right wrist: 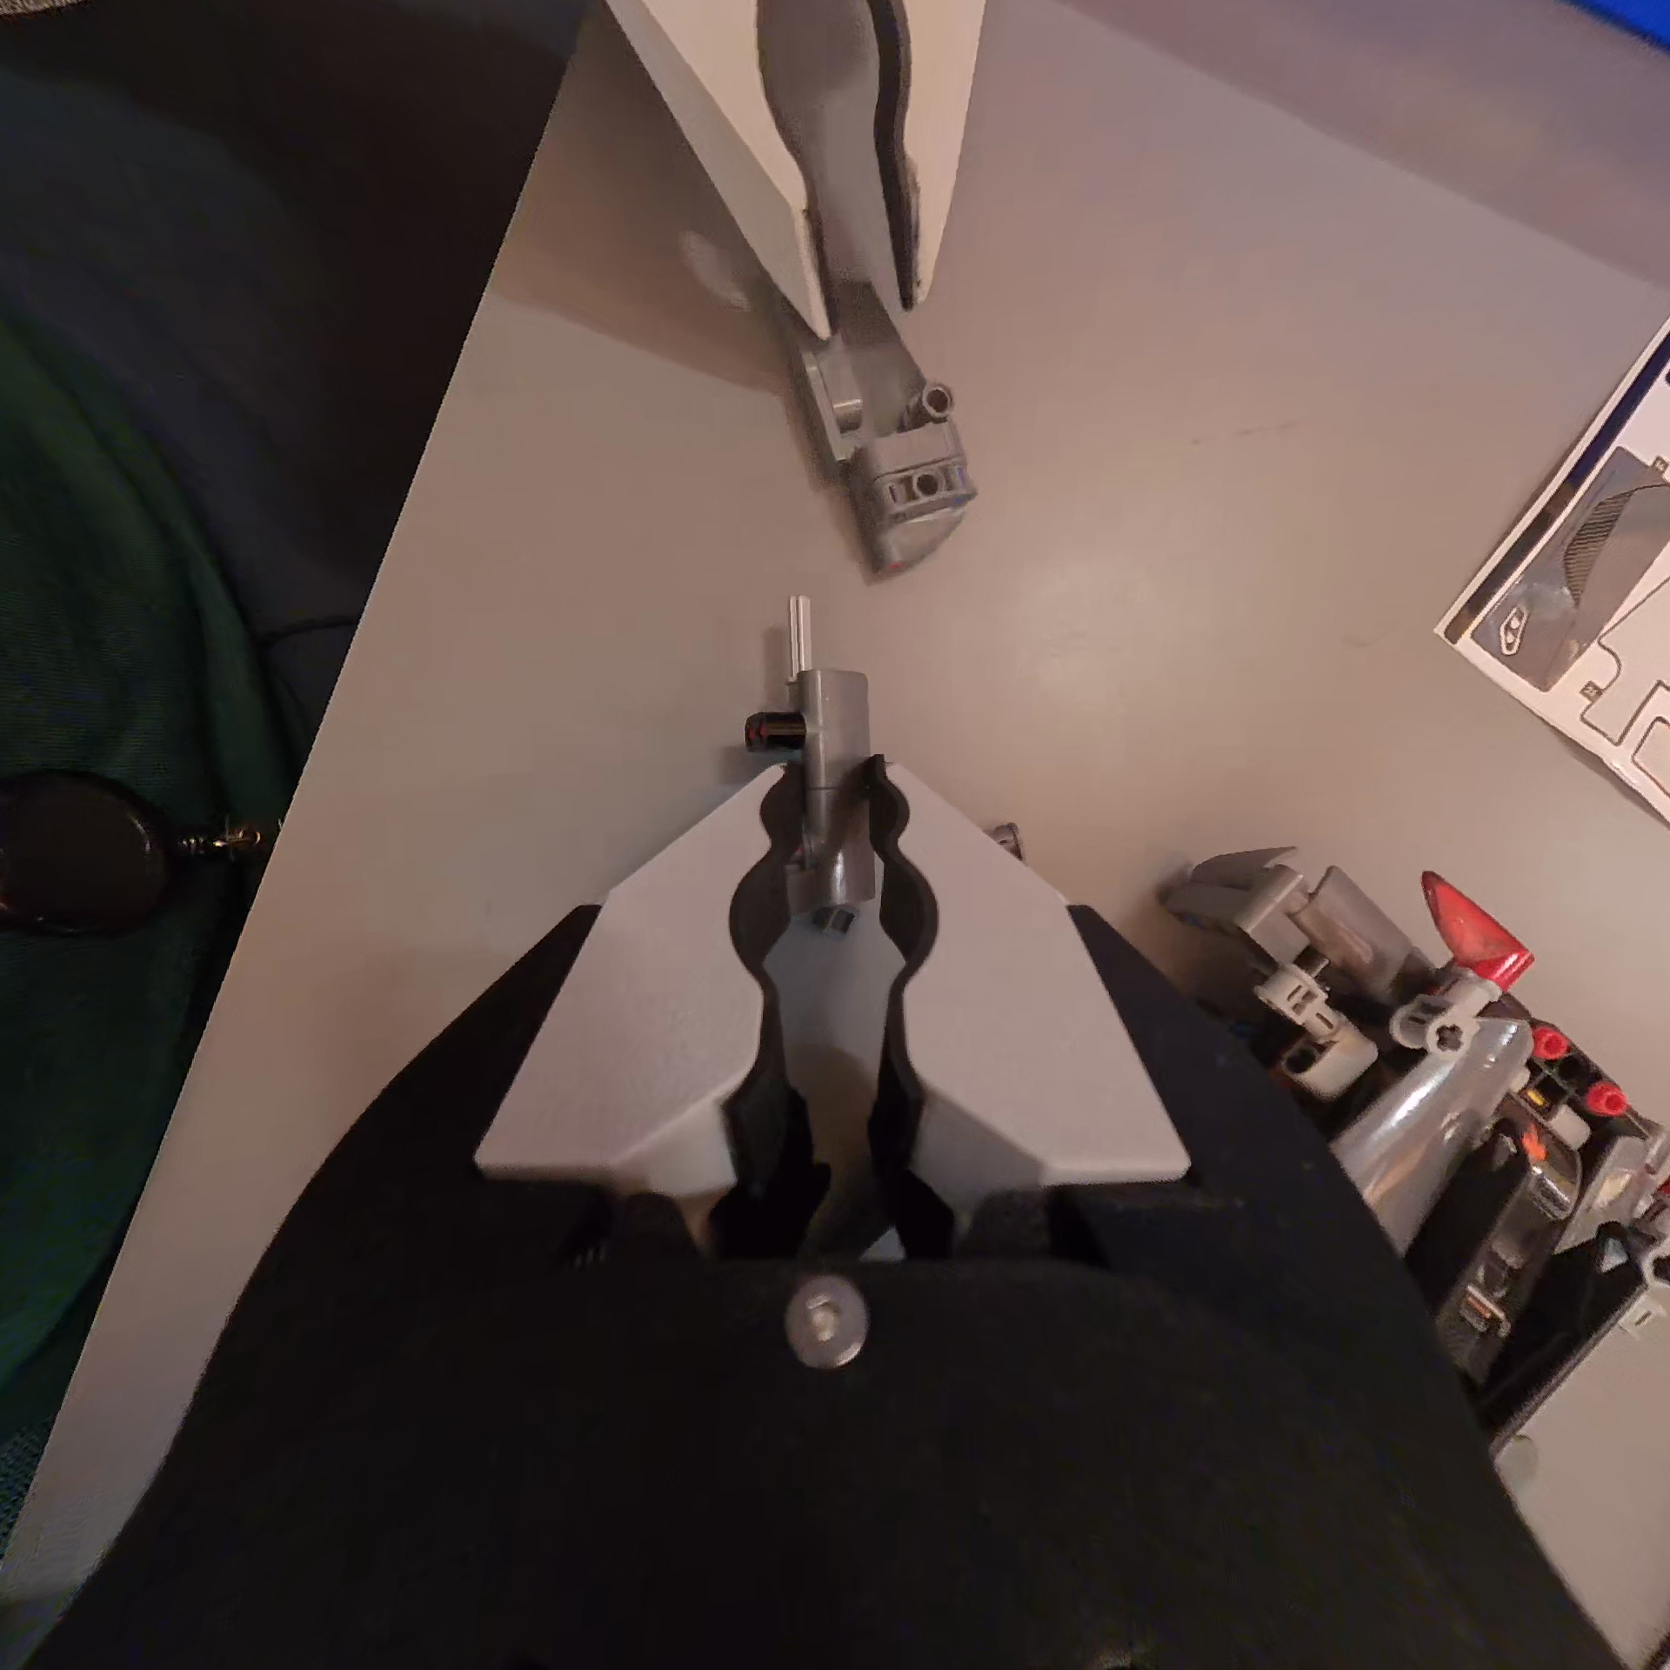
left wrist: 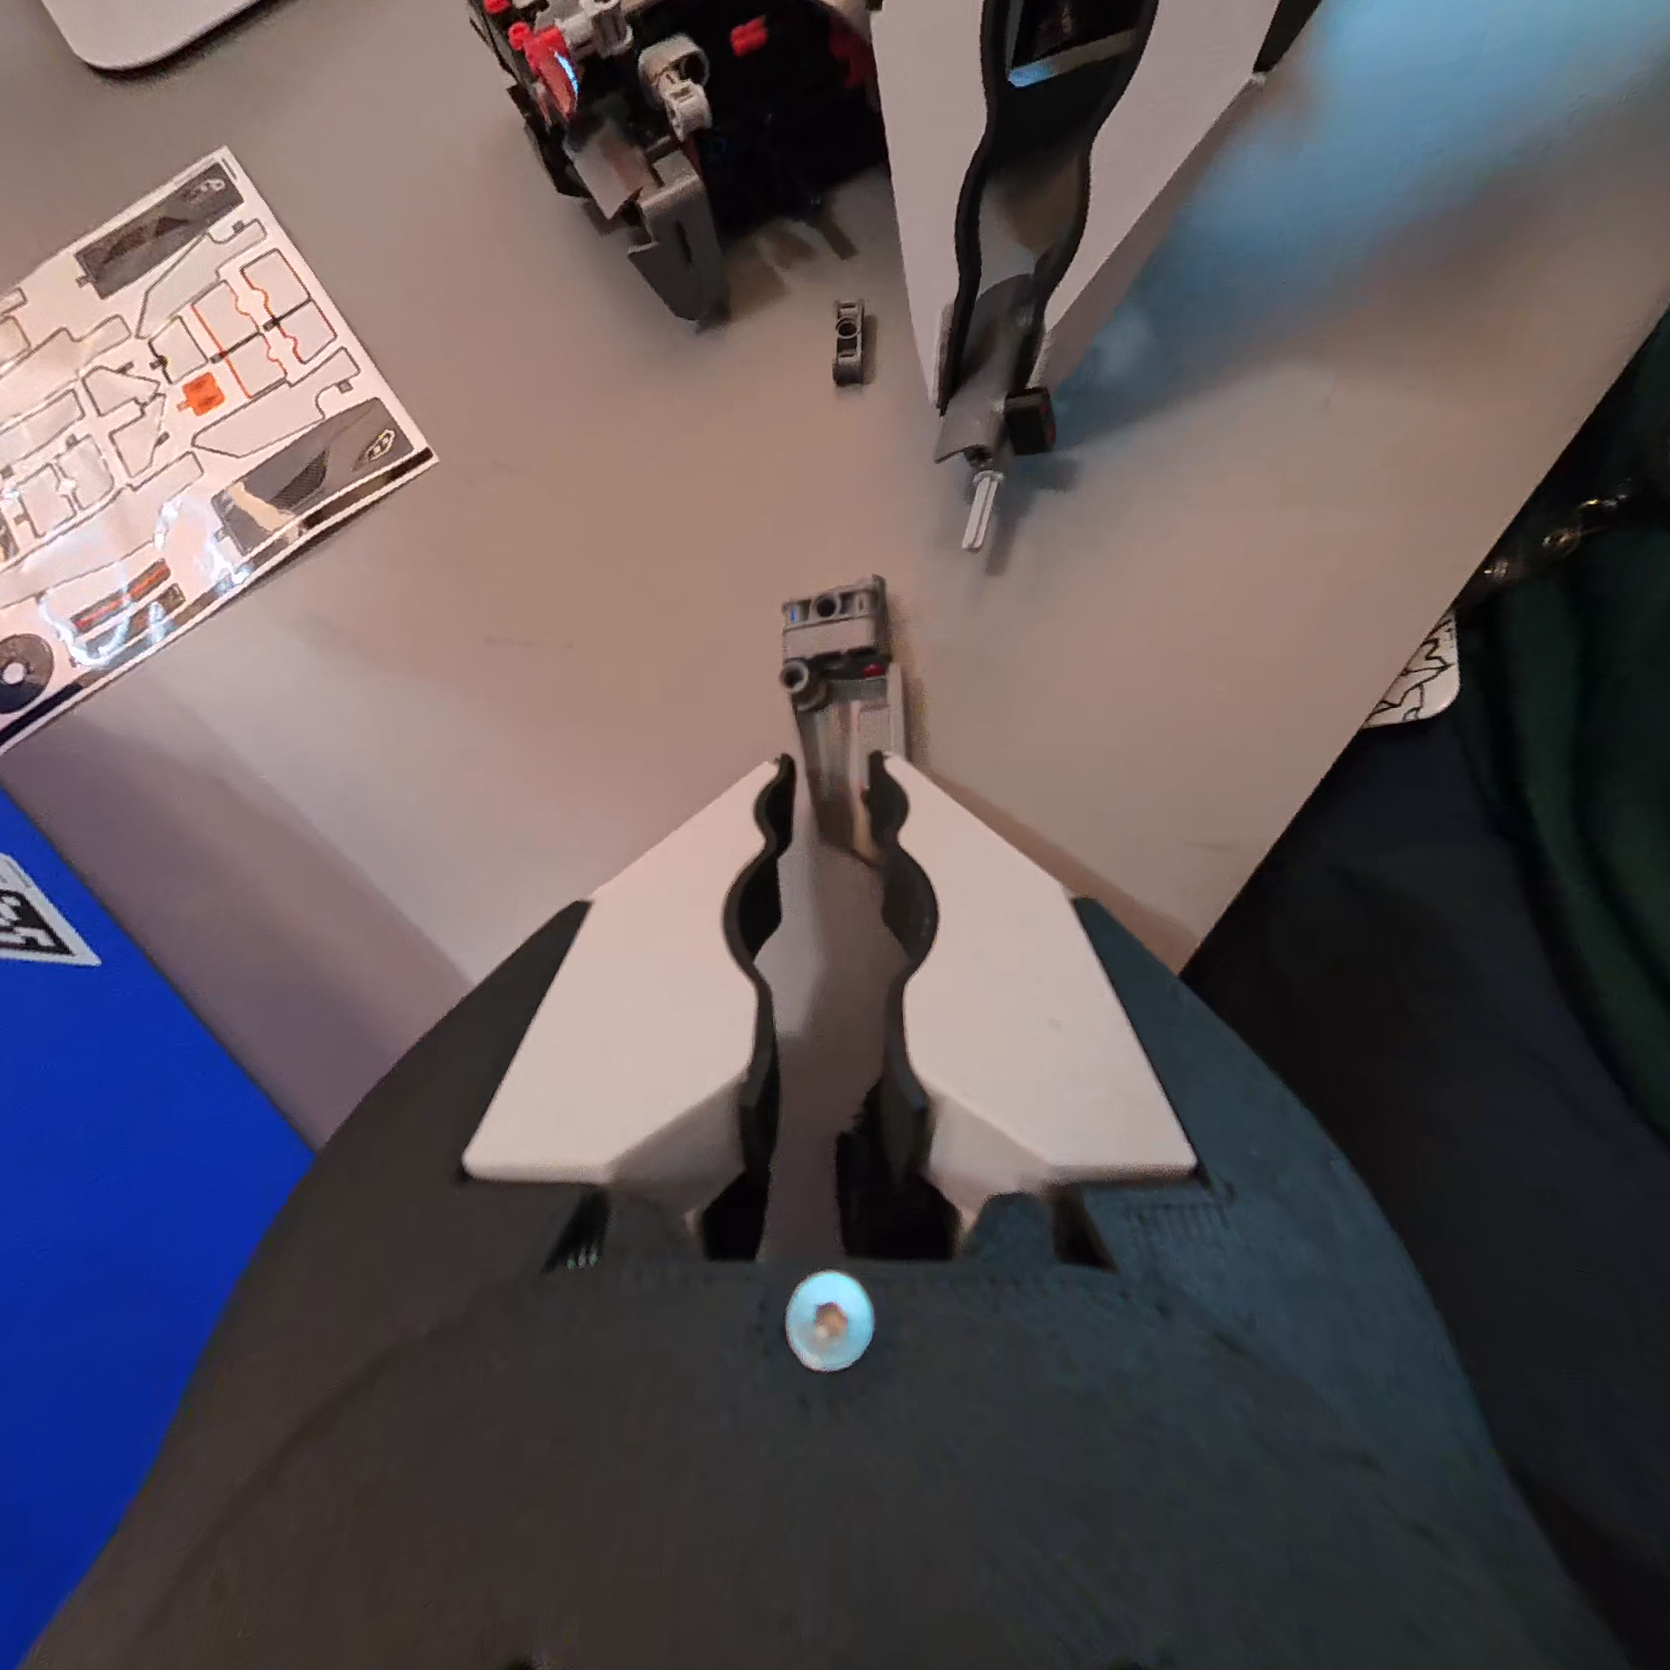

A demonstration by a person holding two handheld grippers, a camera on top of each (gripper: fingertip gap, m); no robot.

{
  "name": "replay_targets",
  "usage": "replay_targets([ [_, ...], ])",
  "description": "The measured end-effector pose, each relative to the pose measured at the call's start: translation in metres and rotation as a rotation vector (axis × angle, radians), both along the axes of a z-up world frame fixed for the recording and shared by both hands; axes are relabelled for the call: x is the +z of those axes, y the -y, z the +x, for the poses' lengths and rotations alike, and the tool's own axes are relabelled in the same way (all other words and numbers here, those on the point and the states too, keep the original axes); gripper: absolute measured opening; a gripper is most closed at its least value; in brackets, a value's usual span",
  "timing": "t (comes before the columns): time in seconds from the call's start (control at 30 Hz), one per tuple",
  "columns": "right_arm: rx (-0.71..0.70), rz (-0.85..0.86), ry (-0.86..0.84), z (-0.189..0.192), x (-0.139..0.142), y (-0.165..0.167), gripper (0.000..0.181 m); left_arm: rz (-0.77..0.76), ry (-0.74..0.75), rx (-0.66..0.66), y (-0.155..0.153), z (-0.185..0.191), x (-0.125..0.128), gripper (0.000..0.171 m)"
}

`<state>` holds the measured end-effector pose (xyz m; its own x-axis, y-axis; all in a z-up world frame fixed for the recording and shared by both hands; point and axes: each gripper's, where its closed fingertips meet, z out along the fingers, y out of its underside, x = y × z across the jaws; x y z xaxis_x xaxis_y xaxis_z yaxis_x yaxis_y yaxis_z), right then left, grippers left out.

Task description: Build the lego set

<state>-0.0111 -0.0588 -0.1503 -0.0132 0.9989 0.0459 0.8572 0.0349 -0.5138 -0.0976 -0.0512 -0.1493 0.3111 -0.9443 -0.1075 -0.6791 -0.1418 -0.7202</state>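
My left gripper (left wrist: 831, 777) is shut on a grey Lego sub-assembly (left wrist: 836, 651) with a panel and a pin, held just over the table. It also shows in the right wrist view (right wrist: 904, 470) between the left gripper's fingers (right wrist: 867, 298). My right gripper (right wrist: 827, 786) is shut on a grey connector piece (right wrist: 831, 732) with a white axle (right wrist: 800, 633) and a black pin (right wrist: 773, 730). In the left wrist view the right gripper (left wrist: 994, 398) holds that piece (left wrist: 985, 425) facing mine. The two held pieces are apart, tips pointing at each other.
The partly built black, grey and red Lego car (left wrist: 687, 136) stands at the far side, also at the right in the right wrist view (right wrist: 1446, 1084). A loose grey connector (left wrist: 848, 342) lies near it. A sticker sheet (left wrist: 181, 425) lies left. The table edge (left wrist: 1355, 723) runs close by. About 9 centimeters separates my left fingertips from my right.
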Motion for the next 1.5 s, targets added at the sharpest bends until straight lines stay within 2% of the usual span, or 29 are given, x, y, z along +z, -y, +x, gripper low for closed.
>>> replay_targets([
  [0.13, -0.004, -0.002, -0.009, 0.001, 0.001, 0.0, 0.012, 0.055, 0.014, -0.028, 0.006, 0.005, 0.01, 0.024],
  [0.27, -0.005, -0.003, -0.014, 0.0, 0.001, -0.001, 0.012, 0.097, -0.071, -0.05, 0.01, 0.006, -0.002, 0.03],
  [0.43, -0.003, 0.0, -0.019, -0.001, 0.002, 0.001, 0.012, 0.071, -0.072, -0.032, 0.008, 0.009, -0.009, 0.025],
  [0.53, -0.007, 0.002, -0.019, 0.001, 0.002, 0.001, 0.012, 0.059, -0.092, 0.012, 0.006, 0.009, -0.01, 0.018],
  [0.63, -0.011, 0.001, -0.028, 0.001, 0.004, 0.001, 0.012, 0.078, -0.12, 0.066, 0.007, 0.005, -0.01, 0.021],
  [0.9, 0.002, 0.001, -0.053, -0.003, 0.007, 0.004, 0.012, 0.009, -0.104, 0.191, 0.025, -0.004, -0.01, 0.029],
  [1.1, -0.01, 0.006, -0.056, 0.003, 0.009, 0.006, 0.012, -0.092, -0.017, 0.18, 0.049, 0.024, -0.009, 0.03],
  [1.2, -0.025, 0.01, -0.062, 0.008, 0.012, 0.007, 0.012, -0.166, 0.13, 0.083, 0.069, 0.067, -0.002, 0.033],
  [1.27, -0.039, 0.015, -0.059, 0.013, 0.014, 0.005, 0.012, -0.181, 0.169, 0.002, 0.083, 0.084, 0.006, 0.033],
  [1.33, -0.053, 0.017, -0.052, 0.019, 0.015, 0.006, 0.012, -0.117, 0.2, -0.003, 0.078, 0.08, 0.021, 0.028],
  [1.4, -0.057, 0.014, -0.053, 0.022, 0.016, 0.008, 0.012, -0.084, 0.211, 0.026, 0.067, 0.065, 0.031, 0.031],
  [1.5, -0.044, 0.003, -0.061, 0.019, 0.016, 0.015, 0.012, 0.025, 0.075, 0.024, 0.044, 0.038, 0.027, 0.044],
])
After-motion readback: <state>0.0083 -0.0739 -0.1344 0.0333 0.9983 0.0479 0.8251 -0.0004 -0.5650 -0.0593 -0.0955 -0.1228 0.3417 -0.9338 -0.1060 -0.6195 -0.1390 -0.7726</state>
